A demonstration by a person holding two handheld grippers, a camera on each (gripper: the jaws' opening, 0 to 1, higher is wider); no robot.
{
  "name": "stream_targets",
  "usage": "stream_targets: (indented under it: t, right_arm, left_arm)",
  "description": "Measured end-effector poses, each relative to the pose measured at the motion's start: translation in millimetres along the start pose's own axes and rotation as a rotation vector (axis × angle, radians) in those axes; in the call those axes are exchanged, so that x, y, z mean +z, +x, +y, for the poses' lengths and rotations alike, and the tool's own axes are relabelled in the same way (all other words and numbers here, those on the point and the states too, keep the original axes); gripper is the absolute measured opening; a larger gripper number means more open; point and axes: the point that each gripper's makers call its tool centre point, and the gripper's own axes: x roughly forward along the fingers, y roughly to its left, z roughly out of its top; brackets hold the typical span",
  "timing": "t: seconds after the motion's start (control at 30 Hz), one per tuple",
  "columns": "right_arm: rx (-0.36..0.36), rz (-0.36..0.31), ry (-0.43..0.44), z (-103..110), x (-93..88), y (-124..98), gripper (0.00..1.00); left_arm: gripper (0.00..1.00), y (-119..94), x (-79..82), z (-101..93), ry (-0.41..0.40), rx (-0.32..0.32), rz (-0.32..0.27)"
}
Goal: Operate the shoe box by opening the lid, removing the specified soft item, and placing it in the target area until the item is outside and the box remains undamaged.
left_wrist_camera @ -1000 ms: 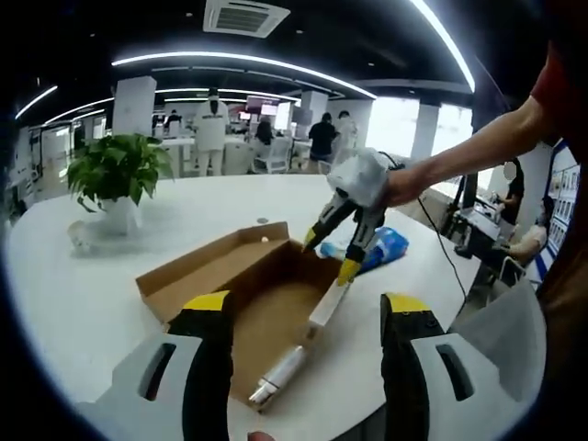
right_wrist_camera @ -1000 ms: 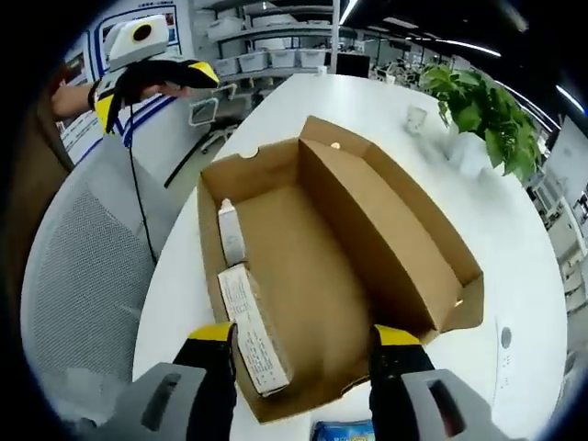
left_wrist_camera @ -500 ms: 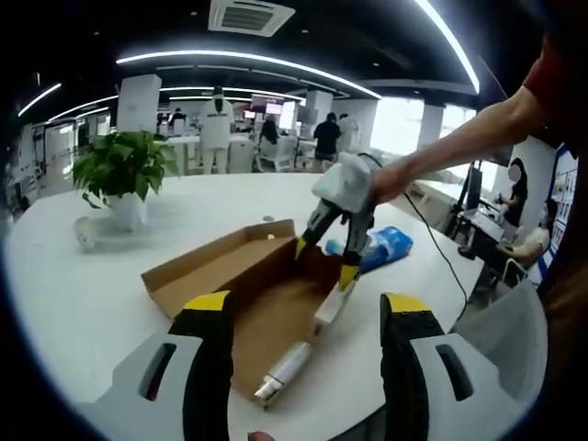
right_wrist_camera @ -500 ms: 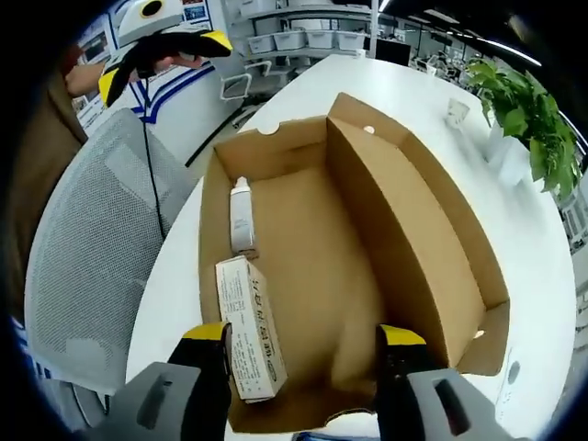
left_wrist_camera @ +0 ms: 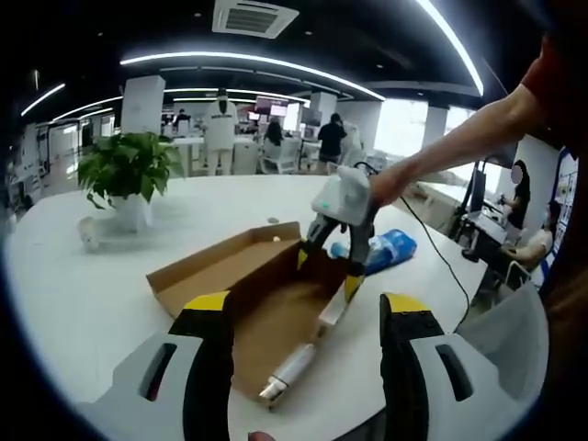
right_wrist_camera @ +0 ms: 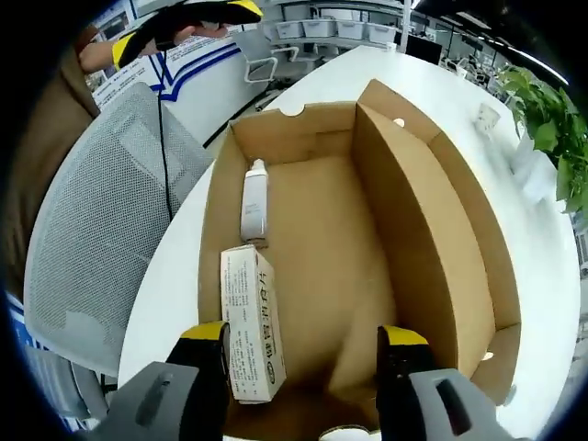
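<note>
Descent is the change: right gripper [right_wrist_camera: 299, 344], jaws spread, has dropped toward the open shoe box [right_wrist_camera: 441, 211]; blue soft pack [left_wrist_camera: 381, 248] already lies beside the shoe box; left gripper [left_wrist_camera: 303, 317] spread.

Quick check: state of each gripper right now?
Left gripper: open, holding nothing, back from the open shoe box.
Right gripper: open, holding nothing, jaws over the box beside the white carton.

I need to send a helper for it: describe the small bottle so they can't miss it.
On the white table stands an open cardboard box. Along its inner wall nearest the mesh chair lies the bottle, beside a printed carton. The bottle is rounded, white and capped; the carton is flat-sided.
</note>
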Motion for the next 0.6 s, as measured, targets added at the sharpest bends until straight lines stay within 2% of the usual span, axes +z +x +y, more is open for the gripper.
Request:
stream_targets:
  t: [0.1,0.27,0.47,0.6]
  right_arm:
    - [-0.023,0.001,0.007,-4.4,-2.1,-2.5,0.62]
    - [-0.025,0.009,-0.012,-1.6,-3.0,-5.3,0.56]
    - [0.031,0.011,-0.036,10.4,0.9,-1.0,0.55]
    - [0.027,0.036,-0.073,10.8,1.5,3.7,0.53]
  left_arm:
    - [0.64,0.3,-1.1,-1.9,-0.001,-0.002,0.002]
    - [0.64,0.7,-2.1,-3.6,0.000,-0.006,0.005]
    - [0.64,0.9,-1.1,-3.3,0.002,-0.007,0.004]
    - [0.64,0.8,-0.5,-3.4,0.005,-0.007,0.006]
